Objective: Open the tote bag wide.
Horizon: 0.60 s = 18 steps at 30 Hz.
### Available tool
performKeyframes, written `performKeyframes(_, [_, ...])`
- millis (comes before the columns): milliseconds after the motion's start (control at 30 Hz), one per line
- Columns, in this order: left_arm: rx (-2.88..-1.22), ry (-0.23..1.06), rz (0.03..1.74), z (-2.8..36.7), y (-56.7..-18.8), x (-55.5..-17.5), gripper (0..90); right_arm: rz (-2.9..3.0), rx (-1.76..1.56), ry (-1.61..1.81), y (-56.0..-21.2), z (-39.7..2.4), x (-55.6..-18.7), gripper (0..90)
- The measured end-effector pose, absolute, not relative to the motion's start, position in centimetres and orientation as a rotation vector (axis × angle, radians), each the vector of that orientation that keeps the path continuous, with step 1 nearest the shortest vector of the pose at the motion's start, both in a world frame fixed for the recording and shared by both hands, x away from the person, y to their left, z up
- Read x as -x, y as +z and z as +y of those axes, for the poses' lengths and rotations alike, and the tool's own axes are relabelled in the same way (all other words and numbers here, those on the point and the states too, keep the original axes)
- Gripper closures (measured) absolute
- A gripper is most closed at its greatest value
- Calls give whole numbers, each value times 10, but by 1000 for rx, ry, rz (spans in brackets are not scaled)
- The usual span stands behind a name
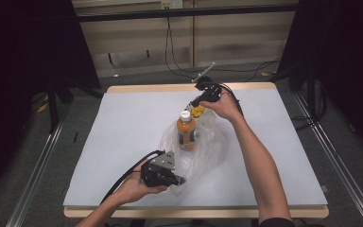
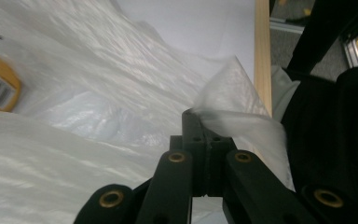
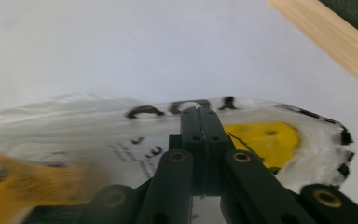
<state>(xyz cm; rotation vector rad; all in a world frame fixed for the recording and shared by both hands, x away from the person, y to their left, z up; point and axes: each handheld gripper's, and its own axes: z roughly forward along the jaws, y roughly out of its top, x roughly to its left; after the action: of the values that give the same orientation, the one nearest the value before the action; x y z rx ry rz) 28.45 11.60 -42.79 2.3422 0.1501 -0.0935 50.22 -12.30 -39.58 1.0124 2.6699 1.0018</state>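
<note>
Centrally in the high view, one clear crinkled plastic bag [image 1: 203,146] with black print and a yellow mark lies on the white table [image 1: 123,137]. One orange bottle [image 1: 186,131], white-capped, stands inside it. Two grippers pinch it: left gripper [image 1: 182,180] clamps the lower edge, right gripper [image 1: 194,103] the upper edge.

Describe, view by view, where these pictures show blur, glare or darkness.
High view: room edges fall into darkness, the table evenly lit, the bottle sharp. Left gripper view: the plastic bag shines pale with soft glare. Right gripper view: the orange bottle smears into blur at lower left.
</note>
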Motion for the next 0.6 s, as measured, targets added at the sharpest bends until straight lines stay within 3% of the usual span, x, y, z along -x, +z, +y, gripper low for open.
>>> performKeyframes(333, [-2147,-20,293,137,-412,-314,900,2523,-934,1274,-376,-160,-451,900])
performKeyframes(600, [-2143,34,355,122,-413,-342,900,2447,-879,1473,-369,-167,-414,900])
